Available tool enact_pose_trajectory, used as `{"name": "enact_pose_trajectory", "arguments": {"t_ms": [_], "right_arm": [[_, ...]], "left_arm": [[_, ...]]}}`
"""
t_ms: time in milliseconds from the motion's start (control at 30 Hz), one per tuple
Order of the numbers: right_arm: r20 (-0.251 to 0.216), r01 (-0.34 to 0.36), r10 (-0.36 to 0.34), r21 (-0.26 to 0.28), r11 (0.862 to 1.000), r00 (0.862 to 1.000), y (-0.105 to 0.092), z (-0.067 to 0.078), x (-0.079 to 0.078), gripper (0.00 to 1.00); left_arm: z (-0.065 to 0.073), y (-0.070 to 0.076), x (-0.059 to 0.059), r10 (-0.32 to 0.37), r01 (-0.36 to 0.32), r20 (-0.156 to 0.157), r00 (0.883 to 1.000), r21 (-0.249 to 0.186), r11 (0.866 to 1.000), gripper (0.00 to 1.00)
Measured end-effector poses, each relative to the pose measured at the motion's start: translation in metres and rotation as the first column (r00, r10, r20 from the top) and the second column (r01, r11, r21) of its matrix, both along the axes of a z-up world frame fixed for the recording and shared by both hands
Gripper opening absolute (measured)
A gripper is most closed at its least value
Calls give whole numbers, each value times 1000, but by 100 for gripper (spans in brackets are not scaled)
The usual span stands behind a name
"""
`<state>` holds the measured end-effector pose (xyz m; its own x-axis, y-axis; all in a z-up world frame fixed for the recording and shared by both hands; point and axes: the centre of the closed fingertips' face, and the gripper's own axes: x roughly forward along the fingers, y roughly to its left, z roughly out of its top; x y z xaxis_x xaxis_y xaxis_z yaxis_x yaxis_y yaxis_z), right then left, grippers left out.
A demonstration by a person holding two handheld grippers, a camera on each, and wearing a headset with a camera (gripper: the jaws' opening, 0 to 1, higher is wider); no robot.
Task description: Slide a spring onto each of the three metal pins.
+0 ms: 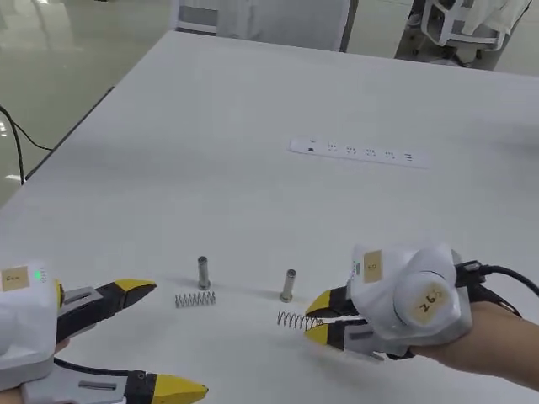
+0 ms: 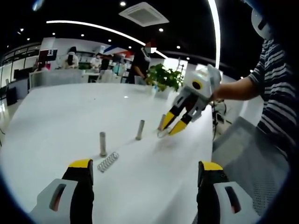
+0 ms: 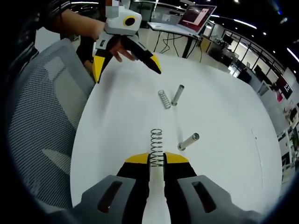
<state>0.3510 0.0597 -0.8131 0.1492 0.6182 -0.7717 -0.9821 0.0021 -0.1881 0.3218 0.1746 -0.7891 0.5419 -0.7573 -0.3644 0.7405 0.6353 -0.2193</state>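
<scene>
The right gripper (image 3: 156, 158) is seen clamped on a coiled wire spring (image 3: 156, 139), the held end hidden between its yellow tips (image 3: 135, 158). The left gripper (image 1: 173, 338) is held wide apart. Two smooth metal pins (image 1: 203, 271) are stood upright on the white table (image 1: 253, 126), a second spring (image 1: 195, 299) laid beside one.

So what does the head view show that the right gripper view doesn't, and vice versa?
Head view adds a white power strip farther back on the table. Right gripper view adds a mesh chair beside the table and a lit screen beyond it. Shared: two metal pins, a loose spring by one pin, the open left gripper, and the right gripper shut on a second spring.
</scene>
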Motion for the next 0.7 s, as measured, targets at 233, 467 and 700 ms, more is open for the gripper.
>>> {"name": "enact_pose_trajectory", "arguments": {"t_ms": [233, 467, 700], "right_arm": [[6, -16, 16, -3, 1000, 1000, -5, 5, -8, 8], [1, -34, 34, -8, 999, 999, -7, 8, -19, 8], [-5, -32, 32, 0, 999, 999, -5, 9, -24, 8]], "left_arm": [[-2, -11, -6, -53, 53, -22, 998, -11, 999, 79], [-8, -27, -10, -121, 121, -28, 992, -4, 993, 74], [-8, -40, -3, -164, 164, -19, 986, -4, 986, 70]]}}
